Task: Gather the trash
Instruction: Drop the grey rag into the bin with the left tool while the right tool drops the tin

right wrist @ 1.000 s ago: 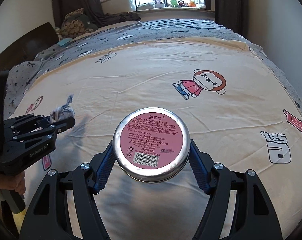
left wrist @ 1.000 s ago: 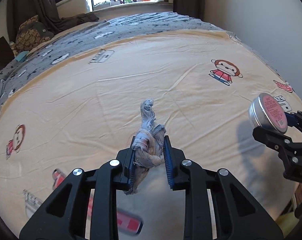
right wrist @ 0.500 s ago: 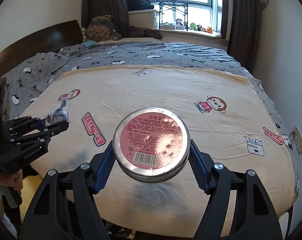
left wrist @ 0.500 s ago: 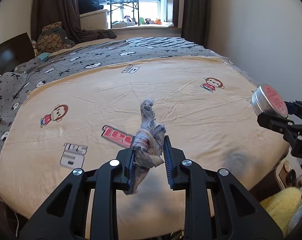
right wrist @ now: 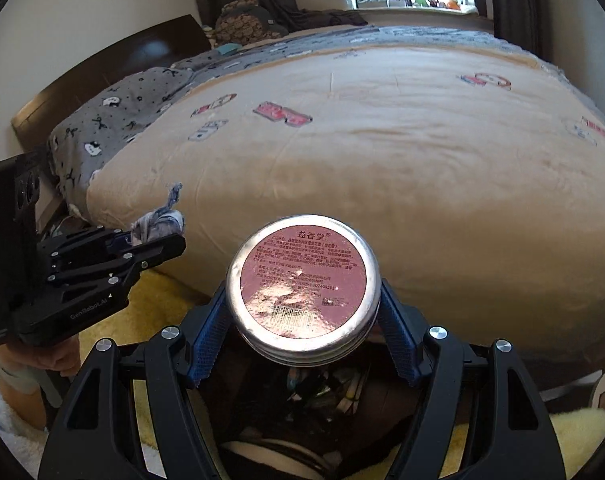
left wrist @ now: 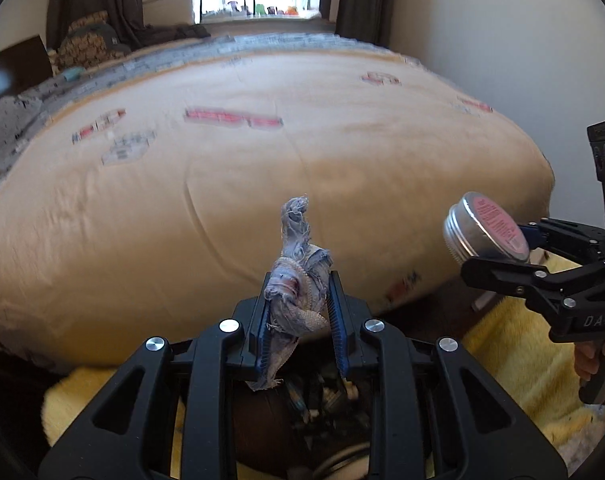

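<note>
Left wrist view: my left claw (left wrist: 298,316) pinches a frayed cloth scrap (left wrist: 298,280), my right claw (right wrist: 304,312) clamps a round tin (right wrist: 304,280), both above the trash bin (right wrist: 326,392), release next.

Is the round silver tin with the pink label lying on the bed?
No, the round silver tin with the pink label is held between the right gripper's blue fingers.

2 wrist fisheye views look down along their fingers from the foot of the bed (left wrist: 262,168), sharing it and each other's gripper.
</note>
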A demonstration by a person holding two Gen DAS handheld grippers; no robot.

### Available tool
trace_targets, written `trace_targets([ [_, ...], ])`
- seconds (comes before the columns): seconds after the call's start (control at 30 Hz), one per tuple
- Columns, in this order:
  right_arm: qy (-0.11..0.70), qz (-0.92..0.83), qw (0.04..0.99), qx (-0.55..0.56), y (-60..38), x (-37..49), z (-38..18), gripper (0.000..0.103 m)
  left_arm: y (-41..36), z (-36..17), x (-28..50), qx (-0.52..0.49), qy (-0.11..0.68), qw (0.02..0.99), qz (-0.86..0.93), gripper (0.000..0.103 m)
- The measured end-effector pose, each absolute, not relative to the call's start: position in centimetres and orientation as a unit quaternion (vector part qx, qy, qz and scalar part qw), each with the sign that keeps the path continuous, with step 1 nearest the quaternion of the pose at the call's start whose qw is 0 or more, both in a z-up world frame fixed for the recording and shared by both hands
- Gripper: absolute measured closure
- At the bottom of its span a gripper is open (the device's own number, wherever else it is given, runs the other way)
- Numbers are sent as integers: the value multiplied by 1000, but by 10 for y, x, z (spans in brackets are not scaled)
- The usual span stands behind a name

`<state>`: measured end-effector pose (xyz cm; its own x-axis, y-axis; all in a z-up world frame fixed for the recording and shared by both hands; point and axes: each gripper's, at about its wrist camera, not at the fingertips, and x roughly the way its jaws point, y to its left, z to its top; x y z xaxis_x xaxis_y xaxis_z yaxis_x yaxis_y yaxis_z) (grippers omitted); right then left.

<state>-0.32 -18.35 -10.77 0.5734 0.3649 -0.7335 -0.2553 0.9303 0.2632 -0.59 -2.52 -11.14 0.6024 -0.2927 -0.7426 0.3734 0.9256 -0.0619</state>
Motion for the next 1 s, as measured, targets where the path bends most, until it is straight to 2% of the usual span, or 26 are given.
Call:
trace_targets([
  [0.17, 481, 165, 858, 72, -174, -11, -159, 32, -27, -154, -16, 49, 443, 874, -191, 79],
  [0.57, 553, 154, 815, 82, -167, -7, -220, 32, -32, -243, -9, 42, 557, 808, -188, 79],
  [0.77, 573, 147, 802, 88, -164, 1, -240, 32, -30, -266, 0, 28, 589, 785, -188, 78],
  [1.0, 575, 151, 799, 89, -161, 7, -245, 31, -33, -271, 7, 39, 591, 784, -186, 76],
])
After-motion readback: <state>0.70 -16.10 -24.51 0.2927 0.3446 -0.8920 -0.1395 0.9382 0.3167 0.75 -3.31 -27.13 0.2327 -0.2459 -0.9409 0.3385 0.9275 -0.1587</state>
